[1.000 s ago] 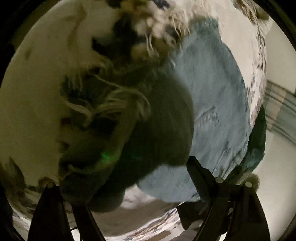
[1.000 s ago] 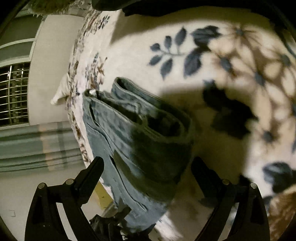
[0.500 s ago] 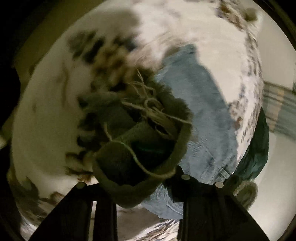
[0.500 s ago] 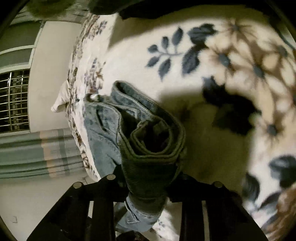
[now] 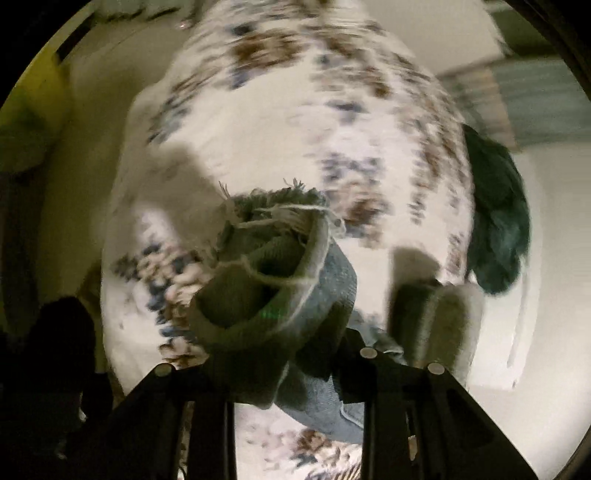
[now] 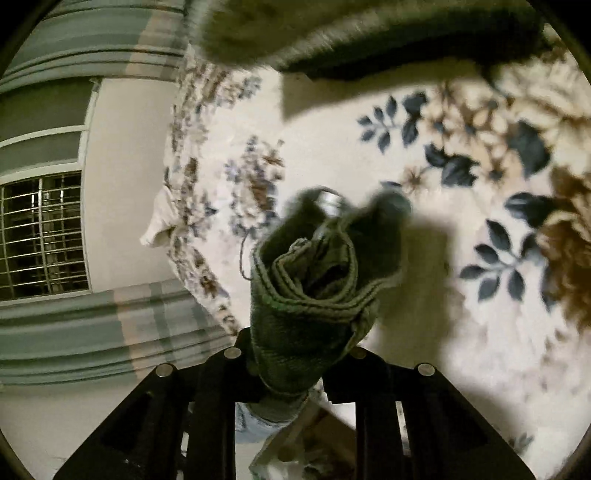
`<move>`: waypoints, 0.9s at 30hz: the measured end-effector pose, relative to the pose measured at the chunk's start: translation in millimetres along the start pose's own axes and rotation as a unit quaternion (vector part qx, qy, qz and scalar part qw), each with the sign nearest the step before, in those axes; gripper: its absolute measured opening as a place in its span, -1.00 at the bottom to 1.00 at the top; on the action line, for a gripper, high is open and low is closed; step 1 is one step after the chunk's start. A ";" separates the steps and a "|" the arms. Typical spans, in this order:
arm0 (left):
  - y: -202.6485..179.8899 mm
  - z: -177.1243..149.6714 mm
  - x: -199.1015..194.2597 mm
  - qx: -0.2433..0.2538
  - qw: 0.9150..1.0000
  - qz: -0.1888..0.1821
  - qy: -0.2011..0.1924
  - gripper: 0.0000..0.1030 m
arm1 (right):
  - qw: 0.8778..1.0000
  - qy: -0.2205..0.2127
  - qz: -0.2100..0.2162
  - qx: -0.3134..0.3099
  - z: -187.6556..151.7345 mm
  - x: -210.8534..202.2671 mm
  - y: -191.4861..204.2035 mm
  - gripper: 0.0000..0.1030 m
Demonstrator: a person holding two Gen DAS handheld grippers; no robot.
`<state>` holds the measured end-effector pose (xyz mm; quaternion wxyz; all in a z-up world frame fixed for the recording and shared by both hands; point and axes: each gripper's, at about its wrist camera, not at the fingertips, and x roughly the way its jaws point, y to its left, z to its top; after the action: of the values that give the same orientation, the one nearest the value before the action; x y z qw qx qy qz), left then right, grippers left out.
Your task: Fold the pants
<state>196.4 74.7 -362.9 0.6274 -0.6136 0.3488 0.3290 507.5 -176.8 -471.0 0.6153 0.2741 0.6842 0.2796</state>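
- Bed cover [image 5: 295, 122], white w/ brown and blue flower print, fills most of left wrist view; same cover [image 6: 461, 314] w/ big dark-blue leaves and tan flowers fills right half of right wrist view.
- Striped grey-green curtain [image 6: 92, 328] at left of right wrist view, below barred window [image 6: 40, 236]; curtain also seen blurred at upper right of left wrist view [image 5: 535, 99].
- Dark teal cloth [image 5: 498, 229] at right edge of bed in left wrist view, apart from the jeans.
- Fuzzy grey-green thing [image 6: 332, 29] across top of right wrist view, blurred, cannot tell what exactly.
- Pants [image 5: 273, 288]: blue jeans, frayed hem w/ loose threads on top, bunched into a thick roll, lifted above the cover, casting shadow on it. Lighter blue denim hangs down under the roll, at lower centre.
- In right wrist view other end of pants [image 6: 314, 291], the seamed edge, curled in a tight loop, also raised over the cover w/ shadow at right. Small metal button [image 6: 328, 201] at top of this bunch.
- Left gripper [image 5: 291, 365]: jaws nearly closed, pinching the rolled frayed end of pants between them.
- Right gripper [image 6: 295, 362]: jaws drawn close together, clamping the seamed end of pants, cloth bulging out in front of the fingers.
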 end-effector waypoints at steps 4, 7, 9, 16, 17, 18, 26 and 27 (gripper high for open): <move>-78.4 3.1 -25.3 0.078 0.996 -0.041 0.021 -0.54 | 0.998 -0.053 0.013 0.007 4.3 -78.4 36.8 -0.56; -153.6 11.4 -27.4 0.125 0.987 -0.091 0.040 -0.54 | 0.993 -0.115 0.022 0.007 20.6 -143.2 66.4 -0.56; -202.8 13.3 -24.4 0.154 0.979 -0.124 0.054 -0.54 | 0.985 -0.169 0.030 0.008 40.4 -188.3 91.5 -0.56; -382.9 11.4 35.6 0.285 0.931 -0.206 0.100 -0.54 | 0.943 -0.331 0.030 0.017 125.8 -293.6 136.4 -0.56; -396.6 8.4 48.7 0.298 0.925 -0.210 0.103 -0.54 | 0.937 -0.349 0.026 0.022 136.5 -299.0 132.6 -0.56; -413.1 4.0 70.6 0.320 0.916 -0.213 0.113 -0.54 | 0.932 -0.360 0.022 0.027 144.7 -302.0 127.7 -0.56; -383.5 -22.0 239.6 0.409 0.888 -0.098 0.188 -0.54 | 0.919 -0.363 -0.016 0.153 174.6 -214.0 -9.1 -0.56; -372.3 -22.8 250.7 0.409 0.887 -0.087 0.195 -0.53 | 0.919 -0.358 -0.017 0.164 171.1 -202.1 -21.4 -0.56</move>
<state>644.2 36.8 -372.6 0.7682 -0.3823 0.5129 -0.0246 695.8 -329.2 -362.0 0.7703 0.4410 0.4592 0.0363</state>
